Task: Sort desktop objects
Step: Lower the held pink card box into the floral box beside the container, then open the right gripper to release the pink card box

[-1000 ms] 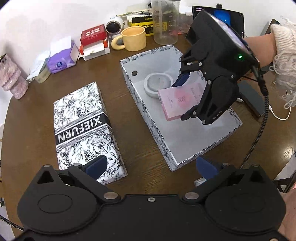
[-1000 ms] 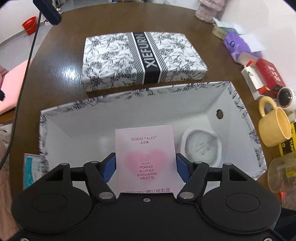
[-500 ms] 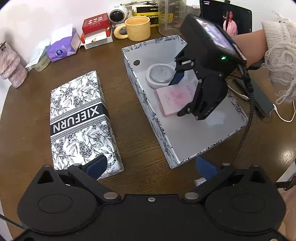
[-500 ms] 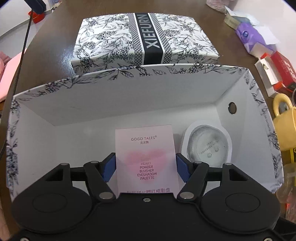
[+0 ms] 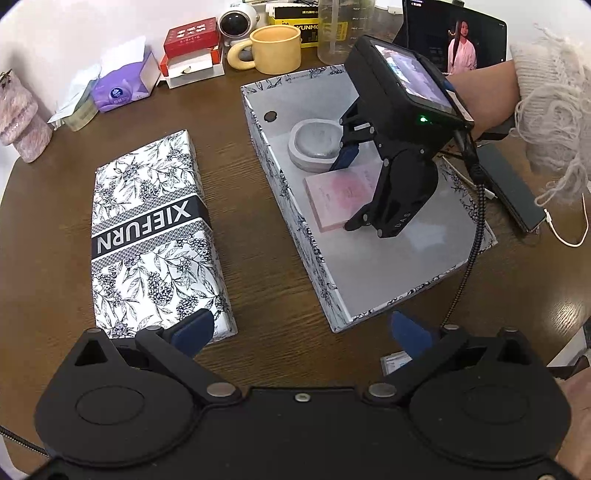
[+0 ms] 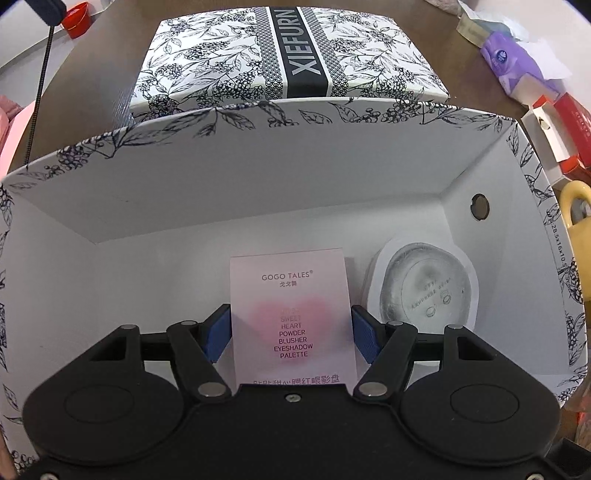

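Observation:
My right gripper (image 6: 291,325) is shut on a pink eyeshadow palette box (image 6: 291,314) and holds it low inside the open floral box (image 6: 258,166), close to the floor. The palette (image 5: 338,195) and right gripper (image 5: 347,188) also show in the left wrist view, inside the box (image 5: 295,229). A grey round case (image 6: 424,291) lies in the box beside the palette; it also shows in the left wrist view (image 5: 314,146). My left gripper (image 5: 301,332) is open and empty above the table, near the box's front corner.
The floral XIEFURN lid (image 5: 147,236) lies left of the box. Along the back stand a yellow mug (image 5: 273,50), a red and white carton (image 5: 190,51), a purple tissue pack (image 5: 123,86) and a measuring cup (image 5: 341,29). A phone (image 5: 511,188) lies to the right.
My right gripper has gone down into the floral box with the palette. The left gripper has stayed open and drawn back a little.

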Action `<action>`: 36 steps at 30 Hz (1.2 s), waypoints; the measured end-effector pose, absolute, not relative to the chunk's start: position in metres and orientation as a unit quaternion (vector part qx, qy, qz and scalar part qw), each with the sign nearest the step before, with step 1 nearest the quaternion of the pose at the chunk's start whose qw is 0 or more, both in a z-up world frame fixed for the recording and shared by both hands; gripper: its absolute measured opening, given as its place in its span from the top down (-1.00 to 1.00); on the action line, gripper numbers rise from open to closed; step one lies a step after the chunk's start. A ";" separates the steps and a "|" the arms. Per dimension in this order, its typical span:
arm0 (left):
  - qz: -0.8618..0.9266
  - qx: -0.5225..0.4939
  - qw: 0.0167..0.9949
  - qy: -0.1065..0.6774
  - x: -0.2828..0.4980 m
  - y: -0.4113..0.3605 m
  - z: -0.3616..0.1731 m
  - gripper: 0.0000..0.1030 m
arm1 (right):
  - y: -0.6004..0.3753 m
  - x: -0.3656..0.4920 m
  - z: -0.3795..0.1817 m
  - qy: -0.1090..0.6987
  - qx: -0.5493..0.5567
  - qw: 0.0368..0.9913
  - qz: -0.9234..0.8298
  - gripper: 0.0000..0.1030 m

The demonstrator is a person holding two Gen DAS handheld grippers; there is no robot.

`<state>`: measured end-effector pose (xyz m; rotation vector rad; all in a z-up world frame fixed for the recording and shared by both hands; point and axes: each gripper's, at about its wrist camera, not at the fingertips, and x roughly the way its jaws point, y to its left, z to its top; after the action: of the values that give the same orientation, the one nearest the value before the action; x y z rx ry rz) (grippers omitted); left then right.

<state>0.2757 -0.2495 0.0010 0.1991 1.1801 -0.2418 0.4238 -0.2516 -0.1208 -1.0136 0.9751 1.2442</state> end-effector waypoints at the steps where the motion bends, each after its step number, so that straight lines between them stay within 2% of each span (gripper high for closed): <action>1: -0.113 0.093 0.819 0.555 0.276 -0.250 0.000 -1.00 | -0.251 0.424 -0.121 0.421 -0.435 0.590 0.534 -0.36; 18: -0.099 0.068 0.819 0.561 0.261 -0.241 -0.003 -1.00 | -0.247 0.426 -0.122 0.428 -0.435 0.587 0.532 -0.39; 19: -0.100 0.066 0.819 0.561 0.260 -0.240 -0.004 -1.00 | -0.247 0.425 -0.122 0.428 -0.437 0.585 0.532 -0.46; 20: -0.100 0.065 0.818 0.562 0.260 -0.240 -0.004 -1.00 | -0.246 0.425 -0.123 0.430 -0.441 0.582 0.531 -0.64; 28: -0.104 0.068 0.821 0.558 0.253 -0.241 -0.002 -1.00 | -0.249 0.424 -0.119 0.439 -0.435 0.578 0.533 -0.97; 36: -0.097 0.064 0.823 0.556 0.248 -0.239 0.004 -1.00 | -0.255 0.421 -0.098 0.429 -0.417 0.604 0.527 -1.00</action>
<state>0.2480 -0.2392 0.0044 0.1355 1.1816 -0.2059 0.4205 -0.2550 -0.0983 -0.9660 0.9926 1.2199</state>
